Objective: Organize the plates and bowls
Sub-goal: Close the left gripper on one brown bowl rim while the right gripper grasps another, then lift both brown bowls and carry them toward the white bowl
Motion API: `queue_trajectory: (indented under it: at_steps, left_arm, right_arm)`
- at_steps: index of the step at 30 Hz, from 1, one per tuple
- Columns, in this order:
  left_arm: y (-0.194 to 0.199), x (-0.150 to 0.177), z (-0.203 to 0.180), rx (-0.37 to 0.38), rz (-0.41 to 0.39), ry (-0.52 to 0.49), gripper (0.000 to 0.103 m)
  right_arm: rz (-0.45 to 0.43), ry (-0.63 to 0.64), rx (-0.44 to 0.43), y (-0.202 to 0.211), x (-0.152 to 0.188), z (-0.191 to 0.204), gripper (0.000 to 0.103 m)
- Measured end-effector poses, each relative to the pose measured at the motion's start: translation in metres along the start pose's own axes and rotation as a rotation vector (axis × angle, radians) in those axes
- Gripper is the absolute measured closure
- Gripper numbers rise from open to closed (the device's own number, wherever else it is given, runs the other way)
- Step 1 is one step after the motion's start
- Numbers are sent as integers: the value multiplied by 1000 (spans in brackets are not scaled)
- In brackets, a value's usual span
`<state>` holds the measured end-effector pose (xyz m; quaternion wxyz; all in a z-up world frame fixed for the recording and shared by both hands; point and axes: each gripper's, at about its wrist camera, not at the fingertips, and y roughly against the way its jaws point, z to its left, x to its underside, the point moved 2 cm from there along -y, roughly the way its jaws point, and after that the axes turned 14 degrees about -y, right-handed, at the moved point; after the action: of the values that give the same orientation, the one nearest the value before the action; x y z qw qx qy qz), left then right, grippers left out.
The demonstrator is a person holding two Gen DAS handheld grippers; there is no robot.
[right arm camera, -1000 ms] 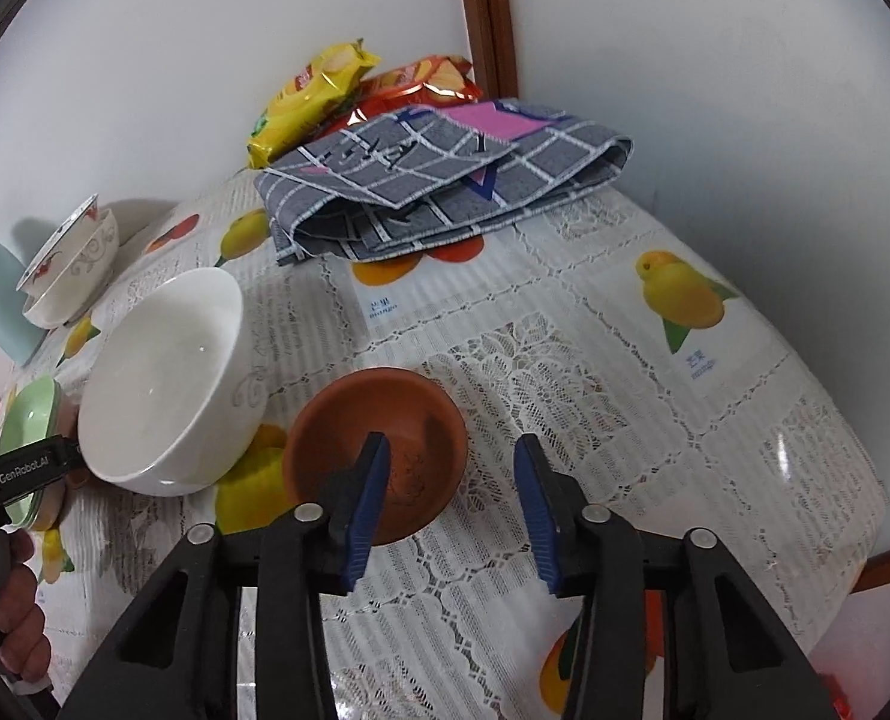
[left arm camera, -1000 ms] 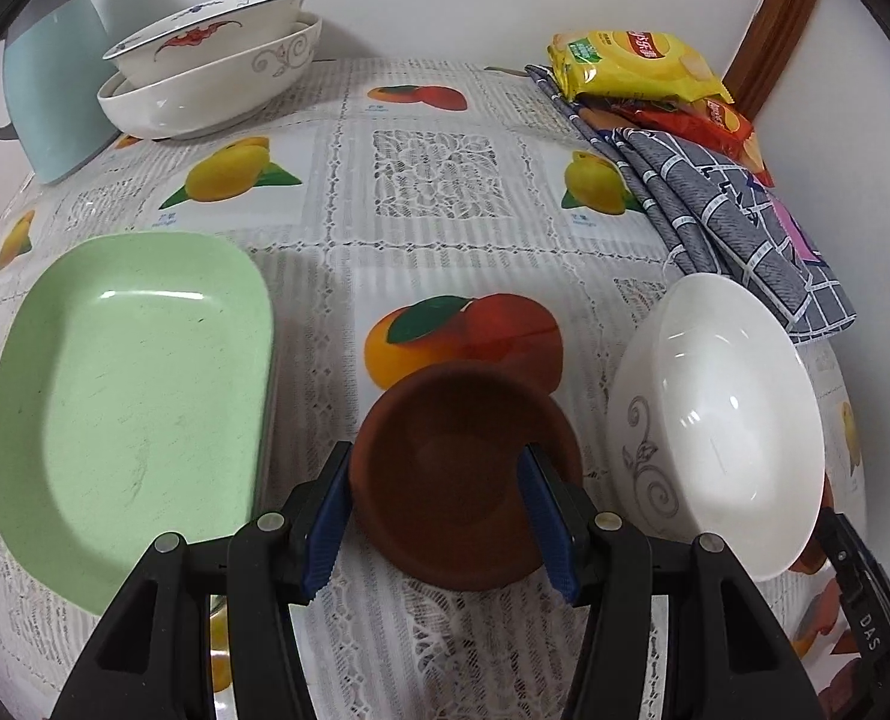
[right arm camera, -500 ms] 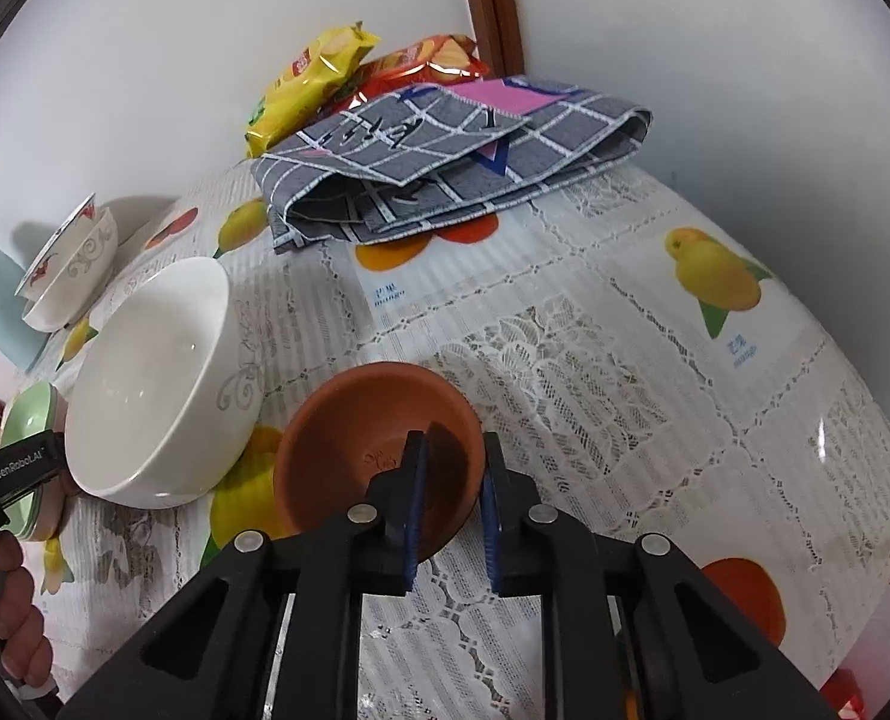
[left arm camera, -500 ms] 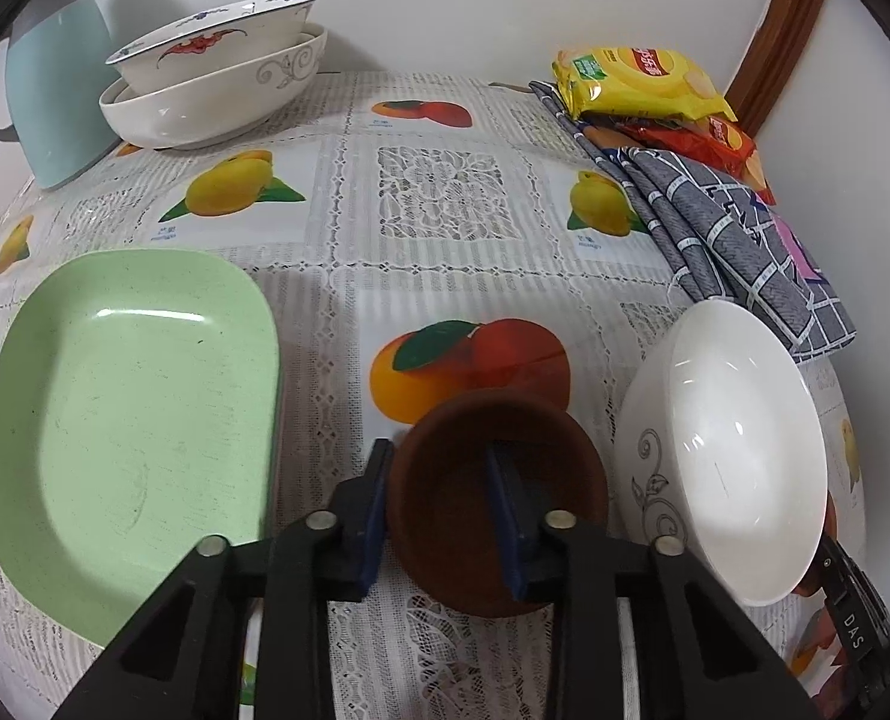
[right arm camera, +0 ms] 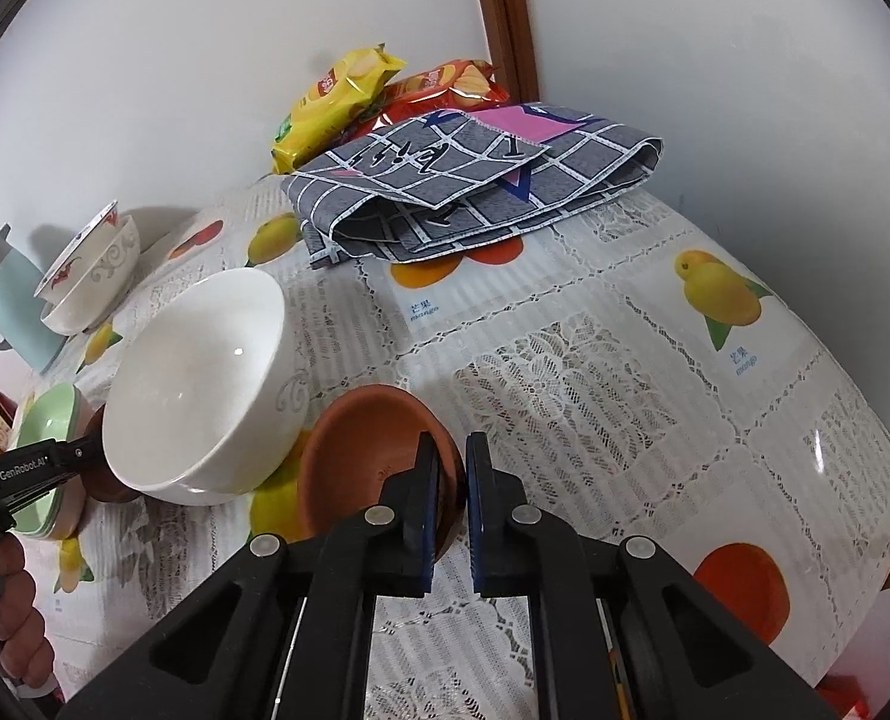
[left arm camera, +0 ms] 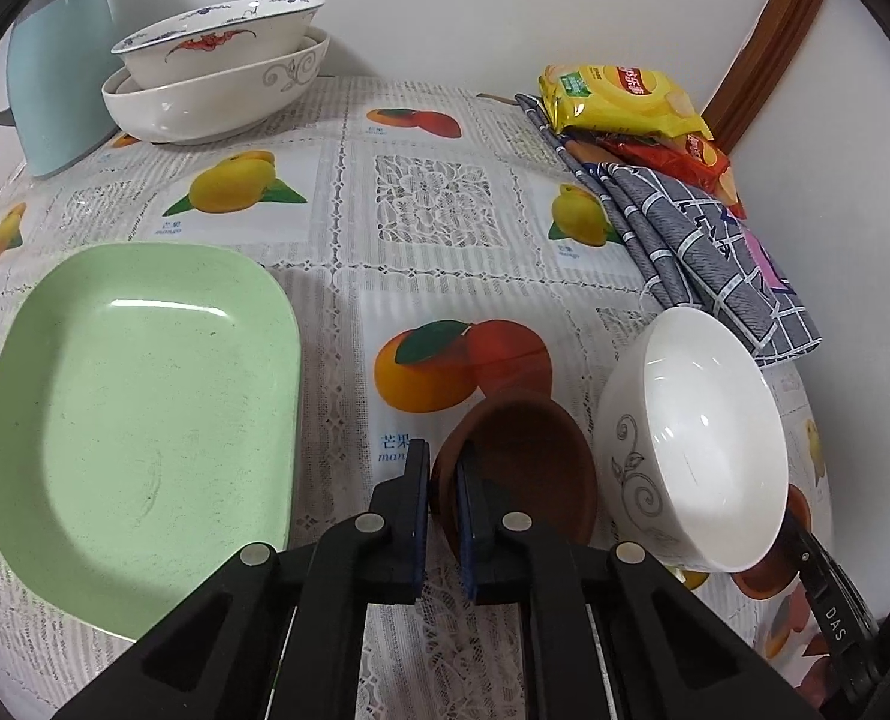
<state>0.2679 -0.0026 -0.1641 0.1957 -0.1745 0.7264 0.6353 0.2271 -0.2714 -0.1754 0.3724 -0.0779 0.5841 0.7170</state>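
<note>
Fingers (left arm camera: 416, 483) of the left gripper (left arm camera: 443, 480) pinch 1 brown bowl's (left arm camera: 526, 462) near-left rim, the right gripper (right arm camera: 450, 477) pinches another bowl's (right arm camera: 367, 450) near-right rim, white bowl (left arm camera: 694, 444) between them.

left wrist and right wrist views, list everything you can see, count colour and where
left brown bowl: 1, brown, left of white bowl
right brown bowl: 1, brown, right of white bowl
white bowl: 1, white, between the brown bowls
green plate: 1 clear, green, table's left
patterned bowls: 2, white, nested at back
jug: 1, pale blue, back left
snack bags: 2, yellow and red, back right
cloth: 1, grey check, folded by bags
tablecloth: 1, white, fruit print
left gripper: black, shut on left brown bowl's rim
right gripper: black, shut on right brown bowl's rim
hand: 1, on left gripper's handle
</note>
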Motion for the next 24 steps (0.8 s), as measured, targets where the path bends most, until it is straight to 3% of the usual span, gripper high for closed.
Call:
queue_trajectory:
  at_steps: [5, 24]
  left_arm:
    - [6, 2, 6, 37, -5, 14, 94]
    - [44, -4, 16, 30, -59, 4, 94]
  right_arm:
    - [6, -22, -18, 5, 1, -1, 94]
    - [-72, -7, -27, 51, -13, 17, 94]
